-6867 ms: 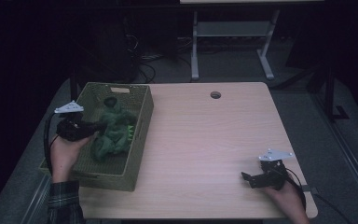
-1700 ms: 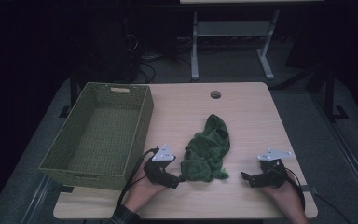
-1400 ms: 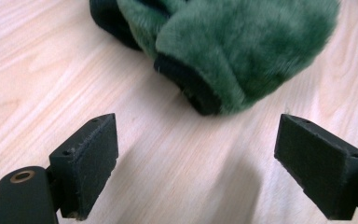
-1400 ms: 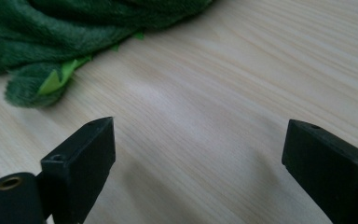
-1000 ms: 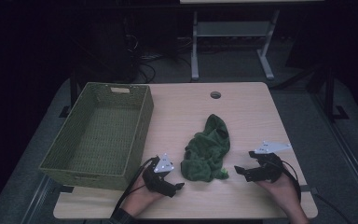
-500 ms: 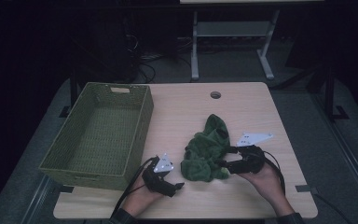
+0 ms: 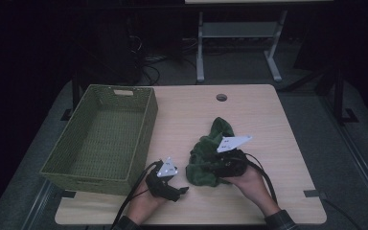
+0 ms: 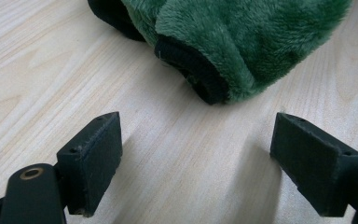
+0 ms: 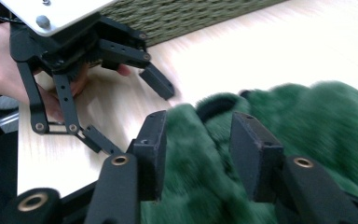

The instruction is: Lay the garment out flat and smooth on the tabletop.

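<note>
Fleece is bunching between my right gripper [image 9: 198, 140] jaws, which have just been closing on the crumpled green plush garment [image 7: 210, 154] lying near-centre on the pale wooden table [image 7: 278, 124]. I'd pinch a full fold before lifting. My left gripper [image 8: 196, 163] rests wide open, holding nothing, just left of the garment.

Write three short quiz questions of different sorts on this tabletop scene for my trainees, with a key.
1. True or false: the green fleece garment lies inside the woven basket.
2. Which claw has fleece between its jaws? A) left claw B) right claw
3. Fill in: the left claw's jaws stand ____ over bare table, short of the garment's dark cuff.

Key
1. False: it lies on the table beside the basket.
2. B: its jaws have just been closing, with fleece bunched between them.
3. Open.
</note>
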The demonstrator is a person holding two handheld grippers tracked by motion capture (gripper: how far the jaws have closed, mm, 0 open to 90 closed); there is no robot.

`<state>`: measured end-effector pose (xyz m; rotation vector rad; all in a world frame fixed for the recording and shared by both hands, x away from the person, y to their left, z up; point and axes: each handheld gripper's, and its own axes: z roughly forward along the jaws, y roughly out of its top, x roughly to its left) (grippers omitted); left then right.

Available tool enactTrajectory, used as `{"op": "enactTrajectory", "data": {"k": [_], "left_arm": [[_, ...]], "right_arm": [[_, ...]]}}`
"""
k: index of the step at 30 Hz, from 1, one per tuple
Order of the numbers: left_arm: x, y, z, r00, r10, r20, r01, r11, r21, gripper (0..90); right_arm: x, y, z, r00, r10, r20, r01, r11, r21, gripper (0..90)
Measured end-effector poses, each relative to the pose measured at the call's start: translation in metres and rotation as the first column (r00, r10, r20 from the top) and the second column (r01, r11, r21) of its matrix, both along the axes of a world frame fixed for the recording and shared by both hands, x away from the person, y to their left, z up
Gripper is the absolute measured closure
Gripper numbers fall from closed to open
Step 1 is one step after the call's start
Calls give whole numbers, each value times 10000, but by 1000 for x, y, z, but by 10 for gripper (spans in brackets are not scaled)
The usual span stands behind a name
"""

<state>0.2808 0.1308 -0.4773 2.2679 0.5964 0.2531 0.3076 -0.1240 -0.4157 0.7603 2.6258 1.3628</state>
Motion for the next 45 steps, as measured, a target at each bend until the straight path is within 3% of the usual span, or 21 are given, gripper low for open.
{"op": "enactTrajectory", "data": {"k": [5,11,14,18,22,30,36,39,40,41,44,45], "left_arm": [[0,0,0,10000,-3,13,3,10000,-2,159],[0,0,0,10000,6,23,-6,10000,-9,159],[0,0,0,10000,8,16,-8,10000,-18,159],[0,0,0,10000,3,18,-3,10000,-13,159],[0,0,0,10000,-24,26,24,10000,22,159],[0,0,0,10000,-15,-8,15,10000,-3,159],[0,0,0,10000,4,-23,-4,10000,-31,159],[0,0,0,10000,6,-33,-7,10000,-33,159],[0,0,0,10000,-6,-7,6,10000,-18,159],[0,0,0,10000,-13,4,13,10000,-9,159],[0,0,0,10000,-10,-30,10,10000,-13,159],[0,0,0,10000,5,-28,-5,10000,-34,159]], "right_arm": [[4,22,2,9993,328,174,-327,9995,-56,608],[15,39,-13,9990,404,-203,-417,9967,-695,626],[16,41,-19,9987,434,-265,-458,9942,-969,658],[15,37,-22,9990,423,-139,-434,9948,-919,837],[12,30,-15,9991,365,210,-349,9968,-724,853],[5,3,2,9983,-8,591,22,9997,-227,849],[-4,-30,8,9946,-655,801,657,9978,3,853],[-8,-54,5,9908,-1101,781,1087,9938,223,854],[-8,-54,5,9908,-1101,781,1087,9938,223,854],[-10,-68,3,9888,-1373,587,1355,9902,337,854],[-11,-77,0,9862,-1551,577,1537,9877,273,853],[-14,-87,-5,9817,-1859,419,1847,9823,309,853]]}}
